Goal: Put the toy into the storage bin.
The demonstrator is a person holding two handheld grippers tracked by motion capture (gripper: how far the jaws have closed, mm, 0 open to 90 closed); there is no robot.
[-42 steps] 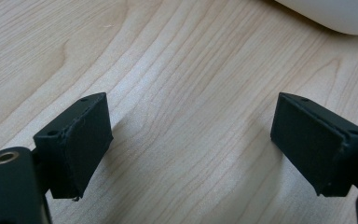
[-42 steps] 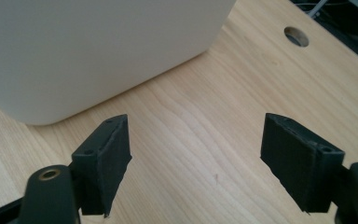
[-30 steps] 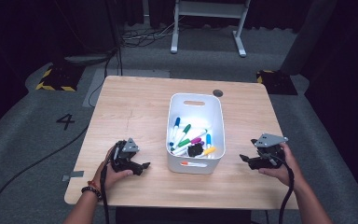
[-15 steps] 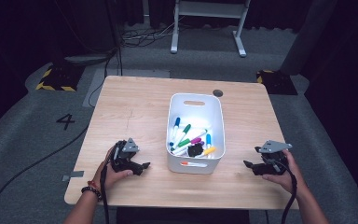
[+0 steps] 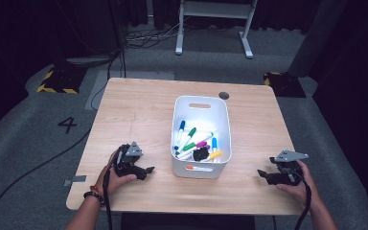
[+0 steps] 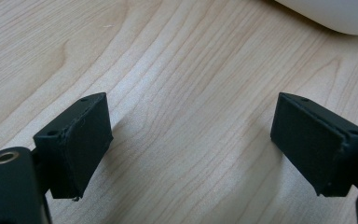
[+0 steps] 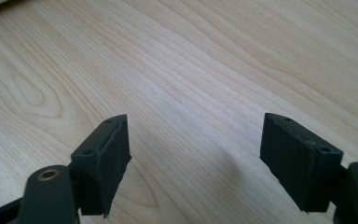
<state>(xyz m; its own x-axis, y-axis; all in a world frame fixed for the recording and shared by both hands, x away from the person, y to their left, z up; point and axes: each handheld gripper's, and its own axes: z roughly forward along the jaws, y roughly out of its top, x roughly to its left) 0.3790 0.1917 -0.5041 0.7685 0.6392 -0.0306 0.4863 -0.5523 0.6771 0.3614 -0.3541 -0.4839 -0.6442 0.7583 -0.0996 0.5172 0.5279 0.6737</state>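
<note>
Both grippers rest low on the wooden surface point(image 5: 139, 110) with nothing held: the left gripper point(image 5: 147, 170) has its fingers point(image 6: 77, 140) spread wide just beside the white bin point(image 5: 221, 120), and the right gripper point(image 5: 261, 173) sits well apart from it, fingers point(image 7: 103, 158) spread too. The markers point(image 5: 194, 143) lie jumbled in the bin's near end; a reach from here could catch the rim and shove or tip the bin; among such crowded markers, fingers might pinch two at once or let a round barrel slip free.

Bare table point(image 5: 143, 110) lies open all round; the white bin point(image 5: 201, 167) blocks its middle.
</note>
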